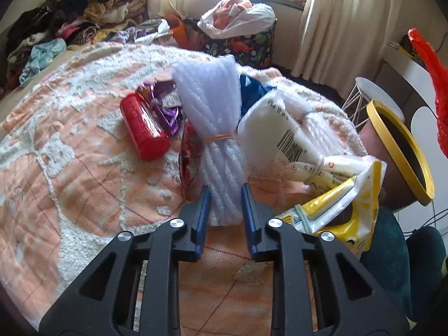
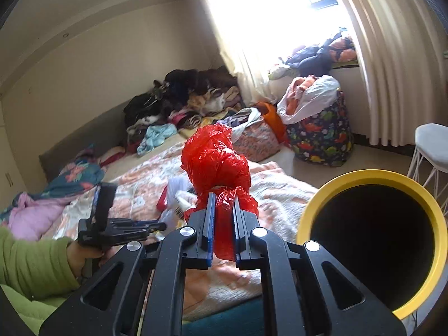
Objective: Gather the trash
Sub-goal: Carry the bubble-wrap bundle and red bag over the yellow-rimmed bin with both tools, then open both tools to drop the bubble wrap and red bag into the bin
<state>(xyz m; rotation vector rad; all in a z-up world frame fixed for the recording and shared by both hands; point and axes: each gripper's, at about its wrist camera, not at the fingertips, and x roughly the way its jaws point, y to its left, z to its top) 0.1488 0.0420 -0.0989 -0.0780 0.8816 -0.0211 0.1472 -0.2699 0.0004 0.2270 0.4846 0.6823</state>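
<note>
Trash lies on an orange and white bedspread [image 1: 70, 145]. In the left wrist view my left gripper [image 1: 225, 198] is open, its blue fingers on either side of the near end of a white foam bundle [image 1: 212, 117] tied with a rubber band. Beside it lie a red can [image 1: 144, 127], a purple foil wrapper [image 1: 163, 106], a white packet [image 1: 280, 128] and a yellow wrapper [image 1: 344, 210]. My right gripper [image 2: 224, 204] is shut on a crumpled red plastic bag [image 2: 215, 159], held in the air left of the yellow-rimmed bin [image 2: 375, 243], which also shows in the left wrist view [image 1: 400, 151].
A dinosaur-print basket [image 2: 322, 134] with a white bag of clothes stands near the curtains. Clothes are piled at the far end of the bed [image 2: 182, 98]. A white wire stool [image 2: 431, 151] stands behind the bin.
</note>
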